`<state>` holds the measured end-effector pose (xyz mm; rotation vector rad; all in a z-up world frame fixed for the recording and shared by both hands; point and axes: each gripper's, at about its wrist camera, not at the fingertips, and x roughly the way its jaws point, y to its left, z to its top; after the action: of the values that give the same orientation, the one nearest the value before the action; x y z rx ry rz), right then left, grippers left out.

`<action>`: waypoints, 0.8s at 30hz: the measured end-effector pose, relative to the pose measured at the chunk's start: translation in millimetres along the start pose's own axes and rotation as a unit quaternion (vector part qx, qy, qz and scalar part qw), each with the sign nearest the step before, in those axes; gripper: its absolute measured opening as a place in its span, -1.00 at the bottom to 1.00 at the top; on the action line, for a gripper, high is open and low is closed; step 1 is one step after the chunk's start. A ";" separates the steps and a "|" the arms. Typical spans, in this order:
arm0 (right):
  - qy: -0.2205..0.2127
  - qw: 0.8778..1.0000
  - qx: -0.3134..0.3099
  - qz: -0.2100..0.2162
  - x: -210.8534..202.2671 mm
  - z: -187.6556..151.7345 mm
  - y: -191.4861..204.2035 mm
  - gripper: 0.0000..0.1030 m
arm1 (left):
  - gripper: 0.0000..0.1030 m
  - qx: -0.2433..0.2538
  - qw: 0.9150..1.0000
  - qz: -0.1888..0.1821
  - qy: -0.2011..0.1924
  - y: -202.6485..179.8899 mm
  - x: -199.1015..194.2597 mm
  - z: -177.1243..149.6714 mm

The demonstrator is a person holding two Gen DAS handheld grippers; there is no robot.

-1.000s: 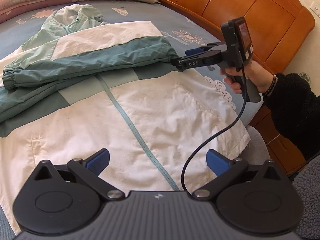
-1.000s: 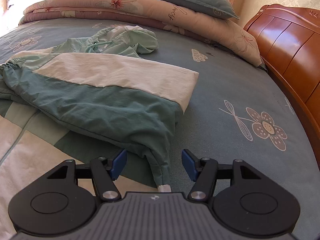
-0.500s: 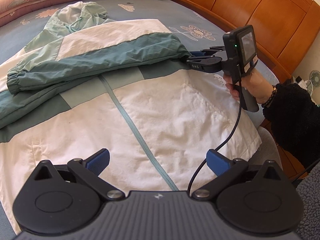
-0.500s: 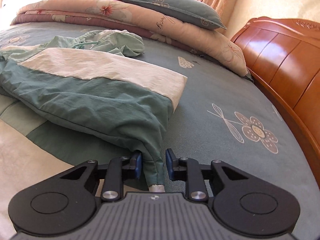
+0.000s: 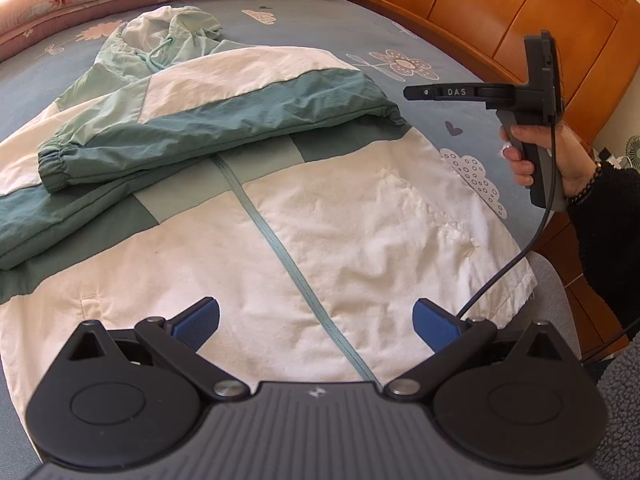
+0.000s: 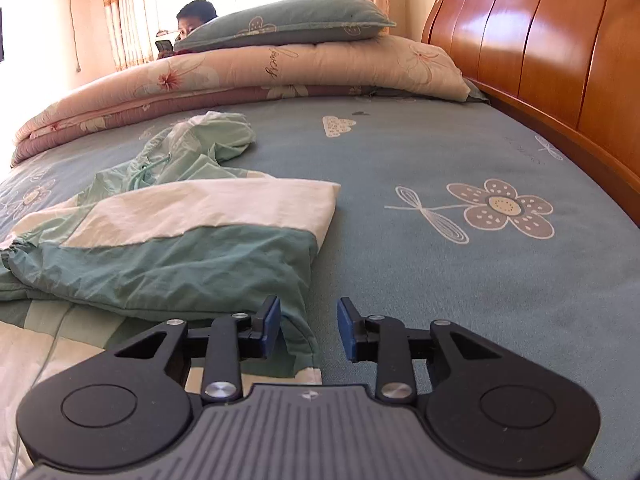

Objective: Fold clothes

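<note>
From the left wrist, the left gripper [image 5: 316, 318] hovers wide open over the jacket [image 5: 320, 216], which lies flat on the bed [image 5: 320, 32], zipper running between the fingers. Nothing is held. The sleeves are folded across the chest, so the sleeve step looks done; next, I judge, comes a grip on the hem just below these fingers. Ahead to the right, the right gripper [image 5: 416, 92] hangs clear of the sleeve [image 5: 240, 120], above the bedsheet.

From the right wrist, the jaws are opening; the sleeve's folded corner [image 6: 298, 332] shows between the fingers but the pads do not press it. Ahead lie the hood [image 6: 208, 140], a quilt [image 6: 256, 76] and pillow [image 6: 296, 24]; the headboard [image 6: 540, 48] stands right. Nothing blocks the way.
</note>
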<state>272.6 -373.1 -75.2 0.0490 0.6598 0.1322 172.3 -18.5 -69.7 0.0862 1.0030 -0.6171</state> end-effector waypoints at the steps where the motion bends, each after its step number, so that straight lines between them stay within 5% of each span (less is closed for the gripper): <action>1: -0.008 1.000 0.000 0.008 -0.2 6.1 3.2 -0.39 | 0.98 -0.001 1.000 0.005 -0.003 3.1 -1.6 2.2; 8: -0.003 0.999 -0.042 0.034 51.6 25.0 48.5 -0.41 | 0.98 -0.035 0.999 0.025 -0.012 29.0 0.0 7.7; 12: 0.044 0.999 -0.028 0.002 79.0 2.2 30.8 -0.46 | 0.98 -0.052 0.998 0.039 -0.001 49.0 3.8 3.5; 15: 0.035 0.999 0.001 0.032 73.2 -4.9 14.7 -0.47 | 0.98 -0.061 0.997 0.048 0.010 63.7 7.6 3.5; 18: 0.021 0.999 -0.004 0.039 62.4 9.3 18.1 -0.40 | 0.98 -0.047 0.997 0.054 -0.004 71.3 1.8 17.7; 24: -0.016 0.998 -0.036 0.048 61.5 49.4 35.6 -0.31 | 0.98 -0.022 0.996 0.043 -0.076 83.6 12.9 96.7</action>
<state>347.2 -329.5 -70.5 0.0129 0.6202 0.2465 294.6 11.8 -44.4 0.0418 0.8600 -0.5151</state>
